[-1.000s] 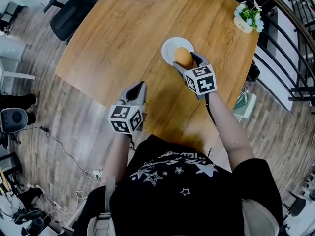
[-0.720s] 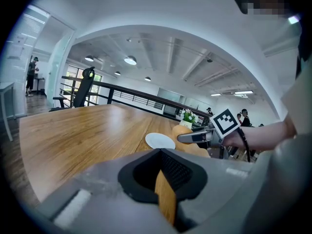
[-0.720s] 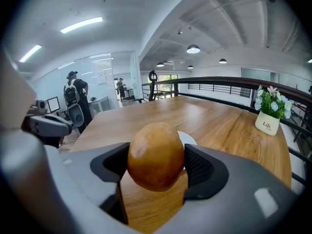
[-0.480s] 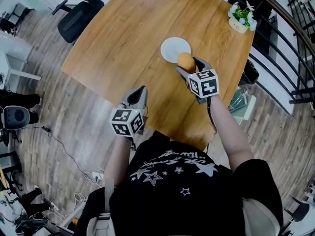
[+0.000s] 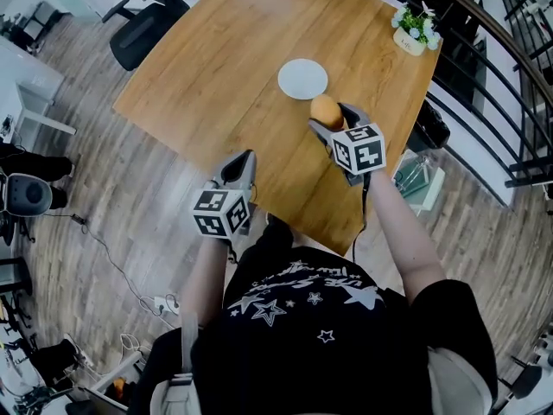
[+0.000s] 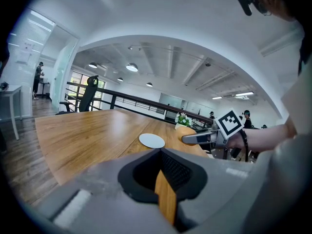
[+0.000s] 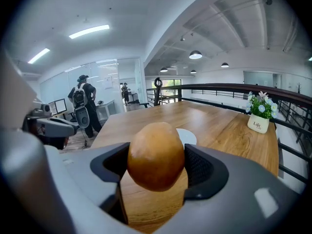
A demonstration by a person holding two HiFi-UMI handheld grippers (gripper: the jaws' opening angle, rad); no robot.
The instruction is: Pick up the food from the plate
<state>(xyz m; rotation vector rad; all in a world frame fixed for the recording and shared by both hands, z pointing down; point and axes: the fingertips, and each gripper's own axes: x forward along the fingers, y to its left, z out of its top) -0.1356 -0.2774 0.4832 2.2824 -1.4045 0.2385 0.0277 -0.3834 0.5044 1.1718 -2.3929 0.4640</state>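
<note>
The white plate point(image 5: 302, 79) lies flat out on the wooden surface point(image 5: 207, 67). The food point(image 5: 326, 111), a round golden-brown bun, is off it. It sits just beside the plate on the person's side, clenched between the two jaws of the right tool point(image 5: 331, 116) and held clear of the wood. The other container here is a small white pot point(image 5: 409, 41) at the corner of the surface beyond the plate, and it holds a green plant with pale flowers.

The left tool point(image 5: 244, 161) hangs well apart from the plate, over the near edge of the surface. Its jaws are drawn in to a thin slit with nothing between them.

The surface is large and warm in grain, standing on grey plank flooring point(image 5: 95, 223). A black office chair point(image 5: 138, 37) stands off the corner to the left of the plate, and a dark railing point(image 5: 510, 76) runs along the side behind the pot.

Looking down from the person's head you get the layout only. The right gripper view shows the bun pressed by both pads, the plate's rim peeking out behind it, and a figure with a backpack point(image 7: 84, 101) standing far across the office. The left gripper view shows the plate side-on, low and thin, with ceiling lamps point(image 6: 131, 68) above.
</note>
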